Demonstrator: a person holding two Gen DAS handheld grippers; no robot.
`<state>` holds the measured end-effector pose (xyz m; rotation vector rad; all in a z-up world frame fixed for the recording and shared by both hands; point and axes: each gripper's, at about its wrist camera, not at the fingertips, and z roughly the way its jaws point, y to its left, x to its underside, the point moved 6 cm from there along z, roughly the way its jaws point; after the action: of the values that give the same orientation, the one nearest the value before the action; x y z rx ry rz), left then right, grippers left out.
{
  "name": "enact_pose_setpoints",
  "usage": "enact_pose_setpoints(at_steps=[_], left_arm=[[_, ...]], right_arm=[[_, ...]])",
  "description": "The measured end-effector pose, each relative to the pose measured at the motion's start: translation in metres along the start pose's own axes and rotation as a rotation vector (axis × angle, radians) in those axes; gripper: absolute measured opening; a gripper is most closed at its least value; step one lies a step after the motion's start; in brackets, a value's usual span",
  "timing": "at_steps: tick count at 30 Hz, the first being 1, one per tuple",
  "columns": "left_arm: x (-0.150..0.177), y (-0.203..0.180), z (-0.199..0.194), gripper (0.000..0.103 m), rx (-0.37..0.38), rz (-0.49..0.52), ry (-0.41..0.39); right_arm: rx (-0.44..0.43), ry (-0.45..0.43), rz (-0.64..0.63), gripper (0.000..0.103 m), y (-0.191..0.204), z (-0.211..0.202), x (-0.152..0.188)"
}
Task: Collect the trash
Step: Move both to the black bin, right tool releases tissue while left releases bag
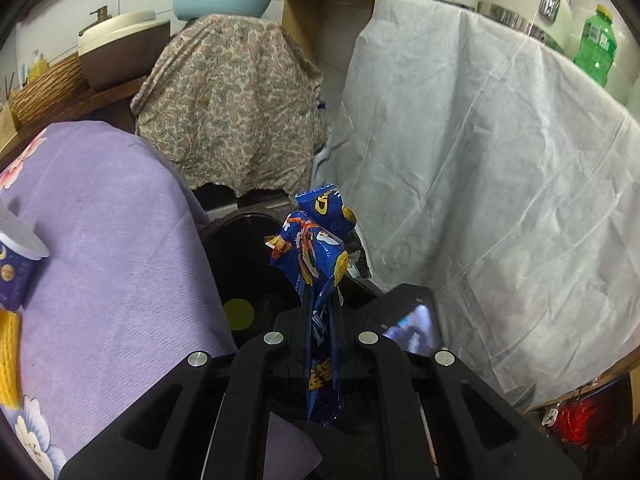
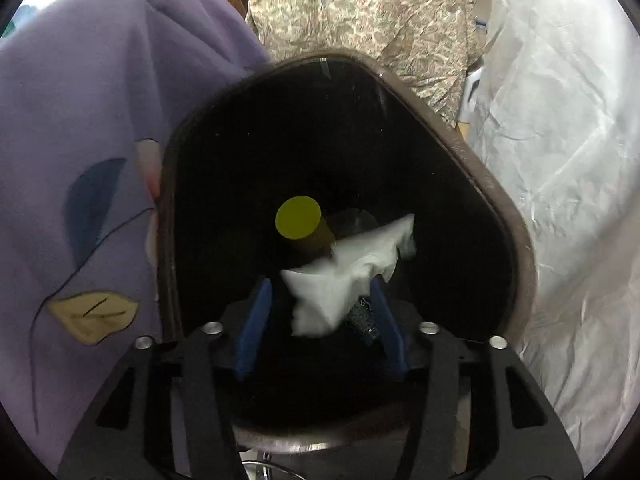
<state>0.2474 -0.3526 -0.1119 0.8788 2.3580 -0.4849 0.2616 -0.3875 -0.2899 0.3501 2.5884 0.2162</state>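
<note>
The left gripper (image 1: 320,300) is pinching a crumpled blue snack wrapper (image 1: 320,248) between its fingers, which are standing almost fully closed on the foil; the wrapper is sticking up at the centre of the left wrist view and trailing down between the black linkages toward the lower edge. Behind it, just left of centre, the dark mouth of a trash bin (image 1: 244,256) is showing, with a yellow disc inside it.

In the right wrist view the right gripper (image 2: 320,316) is pointing down into the bin (image 2: 496,208), whose brown rim is filling the middle of the frame. Its blue-padded fingers (image 2: 254,328) are standing about half open, and a crumpled white tissue (image 2: 344,272) is lying between them, blurred; it is touching or nearly touching the right-hand pad and staying clear of the left one, so nothing is pressing it from both sides. Just above the tissue, a yellow-ended cylinder (image 2: 298,218) is lying in the dark bottom of the bin.

A purple floral cloth (image 2: 80,120) is draping along the left of both views, a paisley cloth (image 1: 228,108) is hanging at the upper centre, and a white sheet (image 1: 500,180) is covering the right side. At the far left edge of the left wrist view a purple cup (image 1: 16,268) is sitting on the purple cloth.
</note>
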Motion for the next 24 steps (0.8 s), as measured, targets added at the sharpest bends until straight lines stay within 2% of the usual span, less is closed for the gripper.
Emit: enact_pose_setpoints(at_steps=[6,11,12,13,14,16,17,19,24], left_arm=[[0.0,-0.002,0.038,0.007,-0.004,-0.022,0.114],[0.004,-0.007,0.069,0.007,-0.029,0.0,0.195],[0.005,-0.006,0.073,0.007,-0.028,-0.003,0.207],[0.006,-0.007,0.076,0.007,-0.027,-0.007,0.215],[0.007,-0.007,0.077,0.01,-0.028,-0.008,0.217],[0.008,-0.008,0.077,0.031,-0.022,-0.009,0.22],[0.007,-0.009,0.076,0.036,-0.025,-0.007,0.212],[0.006,-0.01,0.073,0.054,-0.034,0.002,0.192],[0.0,-0.012,0.06,0.066,-0.036,0.013,0.152]], right_arm=[[-0.013,-0.085,0.032,0.061,-0.007,-0.051,0.013],[-0.026,-0.131,0.06,0.062,-0.013,-0.089,0.031],[-0.026,-0.135,0.065,0.065,-0.013,-0.094,0.035],[-0.025,-0.143,0.075,0.072,-0.016,-0.1,0.039],[-0.024,-0.153,0.085,0.074,-0.018,-0.106,0.042],[-0.025,-0.167,0.097,0.075,-0.02,-0.112,0.046],[-0.023,-0.168,0.1,0.075,-0.021,-0.114,0.047],[-0.012,-0.165,0.1,0.076,-0.023,-0.116,0.05],[-0.021,-0.158,0.142,0.085,-0.029,-0.12,0.06]])
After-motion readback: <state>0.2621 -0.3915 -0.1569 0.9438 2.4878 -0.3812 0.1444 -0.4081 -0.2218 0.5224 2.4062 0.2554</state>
